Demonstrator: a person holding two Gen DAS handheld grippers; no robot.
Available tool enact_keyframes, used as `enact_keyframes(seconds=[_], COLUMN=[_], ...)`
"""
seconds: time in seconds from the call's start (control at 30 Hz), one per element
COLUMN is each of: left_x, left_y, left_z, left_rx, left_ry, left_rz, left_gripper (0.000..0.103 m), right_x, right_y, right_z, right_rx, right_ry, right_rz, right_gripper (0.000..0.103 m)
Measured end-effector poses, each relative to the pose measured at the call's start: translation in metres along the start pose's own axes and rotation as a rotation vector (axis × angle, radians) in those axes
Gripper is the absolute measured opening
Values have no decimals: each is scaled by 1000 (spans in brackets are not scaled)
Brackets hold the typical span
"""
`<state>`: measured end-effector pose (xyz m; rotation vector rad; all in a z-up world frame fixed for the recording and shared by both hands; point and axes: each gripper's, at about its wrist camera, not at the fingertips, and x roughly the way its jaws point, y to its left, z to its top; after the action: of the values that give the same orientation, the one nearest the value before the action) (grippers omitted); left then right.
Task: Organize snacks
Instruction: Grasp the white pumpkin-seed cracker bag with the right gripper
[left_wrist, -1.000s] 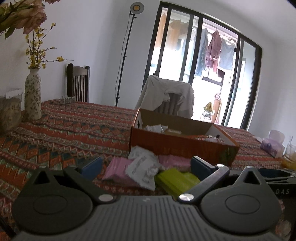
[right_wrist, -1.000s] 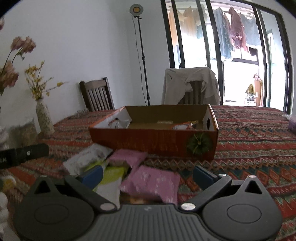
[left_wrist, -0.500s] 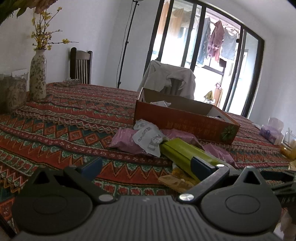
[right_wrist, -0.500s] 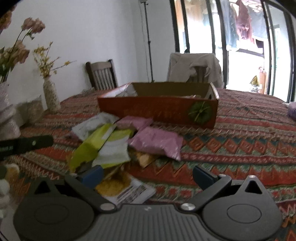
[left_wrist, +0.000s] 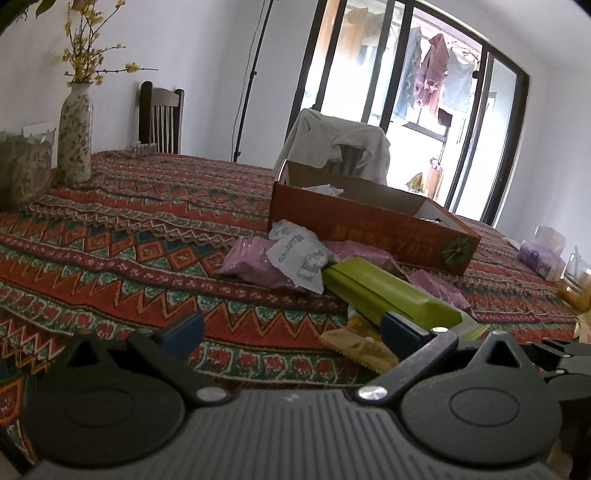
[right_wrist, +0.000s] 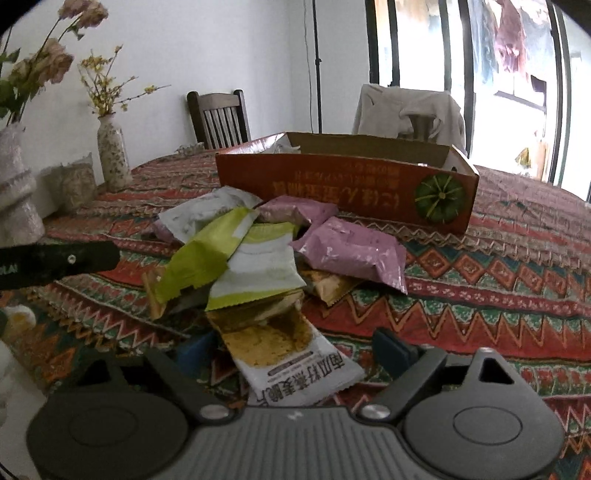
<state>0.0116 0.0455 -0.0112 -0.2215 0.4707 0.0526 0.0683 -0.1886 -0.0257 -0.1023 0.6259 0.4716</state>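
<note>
A pile of snack packets lies on the patterned tablecloth in front of an open orange cardboard box (left_wrist: 373, 230) (right_wrist: 343, 184). The pile holds pink packets (right_wrist: 351, 251), green-and-white packets (right_wrist: 258, 266), a white packet (left_wrist: 299, 251) and a long green packet (left_wrist: 384, 291). My right gripper (right_wrist: 293, 349) hangs low at the pile's near end. Its jaws are closing around a tan-and-white packet (right_wrist: 291, 354) without pressing on it. My left gripper (left_wrist: 291, 326) stands open over bare cloth, left of the pile, with a tan packet (left_wrist: 358, 347) by its right finger.
A floral vase (left_wrist: 75, 133) and a jar (left_wrist: 22, 170) stand at the table's left side. Two chairs (right_wrist: 219, 118) stand behind the table, one draped with a jacket (left_wrist: 336, 144). A tissue pack (left_wrist: 543, 251) and a glass sit at the far right. The left gripper's arm (right_wrist: 55, 258) shows from the left.
Both grippers have sunk toward the table and tilted down. The tan-and-white packet has come between the right gripper's fingers, which have drawn a little closer together. The left gripper's fingers stay wide apart.
</note>
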Motion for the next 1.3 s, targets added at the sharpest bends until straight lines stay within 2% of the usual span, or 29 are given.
enact_keyframes(seconds=[0.07,0.17,0.37,0.43,0.6,0.73,0.83,1.1,1.3], left_x=[0,1,1,1,2,5,8,30,59], left_y=[1,1,0,0,-3,-7,-16,-49,-70], left_z=[0,-1,-1,-2,-1,3,7,27,37], left_rx=[-5,-8,-8,-11,-8,-6,7,23,18], left_ry=[4,8,12,14,18,23,28,34,75], left_rz=[0,-2,-2,-4,-5,-8,-16,-38,21], left_gripper=[103,103,103,103,103,103,103,103,103], right_x=[-1,-5,-12,-16,-28,-34,-37,-35,-35], right_y=[3,5,0,-2,-16,-34,-47,-56,-60], right_z=[-2,-3,-5,-5,-4,-1,0,0,-1], right_rx=[-25,-44,-46,-42,-16,19,51,82,95], right_ry=[-15,-27,-33,-39,-83,-112,-129,-140,-147], right_rz=[1,24,38,29,-27,-122,-158,-173,-169], right_gripper=[85,64,43,41,40,40,40,40,40])
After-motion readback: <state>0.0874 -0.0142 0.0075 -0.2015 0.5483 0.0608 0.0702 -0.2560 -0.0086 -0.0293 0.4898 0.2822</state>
